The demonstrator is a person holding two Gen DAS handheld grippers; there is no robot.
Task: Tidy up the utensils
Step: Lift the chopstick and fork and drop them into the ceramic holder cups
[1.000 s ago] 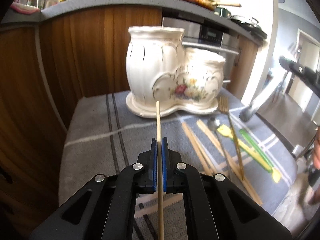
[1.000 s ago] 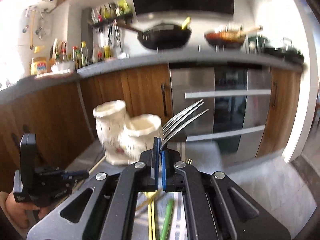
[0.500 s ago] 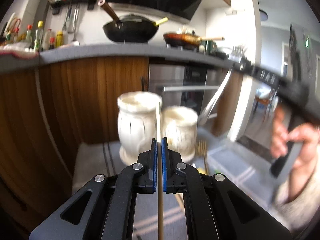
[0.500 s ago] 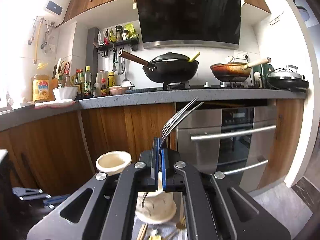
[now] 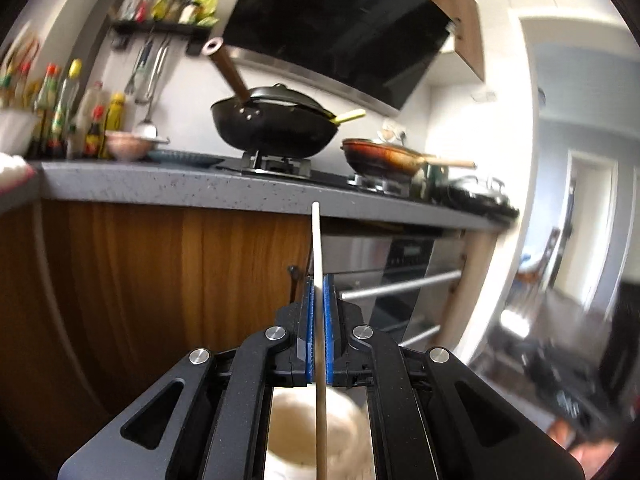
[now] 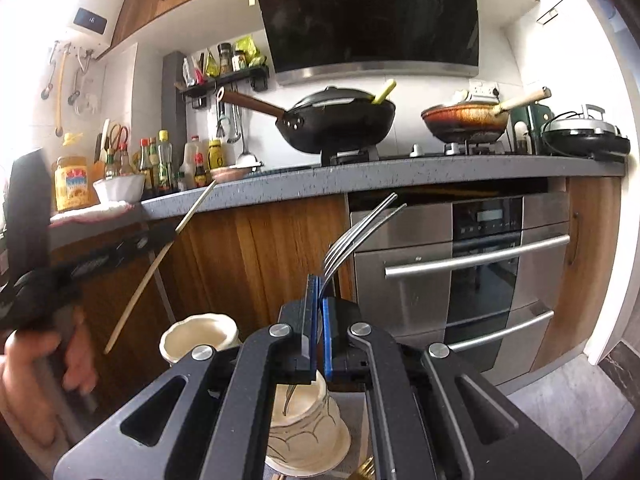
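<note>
My left gripper (image 5: pixel 319 328) has its fingers clamped on a wooden chopstick (image 5: pixel 318 264), stick running up between the blue pads and past them; the same stick shows in the right view as a slanted pale rod (image 6: pixel 160 256) with its lower end hanging above the taller cup of the holder, not yet inside; my right gripper (image 6: pixel 317 328) has its fingers pressed together on the neck of a metal fork (image 6: pixel 356 232), tines pointing up and away, handle going down behind the fingers toward the lower cup; I think I see its dark end just inside that cup but can't be sure.

Just beyond and below: the cream ceramic holder (image 6: pixel 200 338), two joined cups, both mouths look empty apart from that possible fork end; in the left view it is only a blur (image 5: pixel 296 432) under the gripper; a gold utensil tip (image 6: pixel 366 472) peeks at the bottom edge beside the holder base, so at least one piece is still lying on the table.

Far: kitchen counter (image 6: pixel 400 178) with a black wok (image 6: pixel 340 120); not part of the job.

My read: early going; two pieces lifted and poised over the holder, none clearly dropped in; both drops plus whatever is left below still to do.
</note>
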